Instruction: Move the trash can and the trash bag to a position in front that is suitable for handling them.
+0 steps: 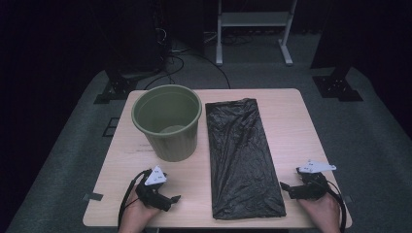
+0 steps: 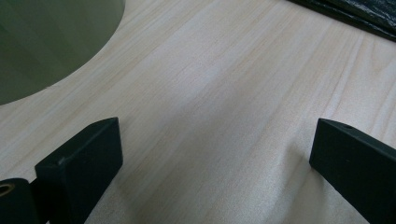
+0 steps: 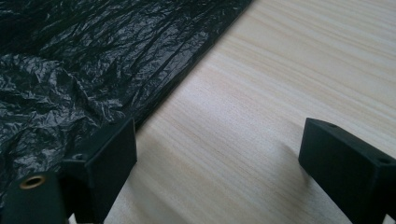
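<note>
A black plastic bag [image 1: 244, 158] lies flat and spread out on the wooden table [image 1: 296, 121], running from the far side toward the near edge. Just to its left stands a green bin [image 1: 167, 121], upright and empty, a little apart from the bag's long edge.

The left gripper [image 1: 170, 199] rests low over the bare wood at the near left, pointing toward the bag, with the bin beyond it. In the left gripper view its jaws stand wide apart with nothing between them but the tabletop [image 2: 210, 93], the bin's wall [image 2: 46, 42] at upper left and a strip of the bag [image 2: 355, 14] at upper right.

The right gripper [image 1: 286, 188] sits at the near right, aimed at the bag's right edge. Its jaws are also spread, holding nothing; in the right gripper view the crinkled bag [image 3: 84, 60] fills the left half, and its edge runs just by the left jaw, though whether the jaw touches the plastic cannot be told.

By the look of it, the work is lining the bin with the bag, and it stands at the very start: nothing is gripped yet. The next move likely calls for both grippers to close in on the bag's near end, pinch a single layer and lift it open, which thin, slippery film makes fiddly
</note>
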Tool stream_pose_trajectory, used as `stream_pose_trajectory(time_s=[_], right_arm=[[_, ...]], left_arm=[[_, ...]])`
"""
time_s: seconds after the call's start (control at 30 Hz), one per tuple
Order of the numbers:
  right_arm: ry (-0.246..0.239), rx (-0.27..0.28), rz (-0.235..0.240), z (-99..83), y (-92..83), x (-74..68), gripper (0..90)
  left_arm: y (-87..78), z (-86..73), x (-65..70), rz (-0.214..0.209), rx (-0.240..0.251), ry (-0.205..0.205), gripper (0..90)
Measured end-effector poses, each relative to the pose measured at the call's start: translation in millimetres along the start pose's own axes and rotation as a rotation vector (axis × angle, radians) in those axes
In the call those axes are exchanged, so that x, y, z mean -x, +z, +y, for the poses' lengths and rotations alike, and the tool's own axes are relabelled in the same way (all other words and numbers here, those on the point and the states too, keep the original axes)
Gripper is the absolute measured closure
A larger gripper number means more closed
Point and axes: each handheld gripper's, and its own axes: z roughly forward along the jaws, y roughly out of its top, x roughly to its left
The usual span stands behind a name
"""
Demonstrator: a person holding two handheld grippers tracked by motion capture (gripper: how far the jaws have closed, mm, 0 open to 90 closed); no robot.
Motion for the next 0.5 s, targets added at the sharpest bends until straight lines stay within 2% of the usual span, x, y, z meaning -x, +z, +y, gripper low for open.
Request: stream_pose_trajectory(time_s=[0.33, 0.5], right_arm=[[0.000, -0.001, 0.003, -1.0, -2.6, -0.1, 13.9], [0.020, 0.009, -0.011, -3.2, -8.7, 0.9, 32.2]], left_arm=[[0.0, 0.0, -0.4, -0.002, 0.000, 0.002, 1.1], [0.5, 0.3, -0.9, -0.002, 0.001, 0.003, 1.2]])
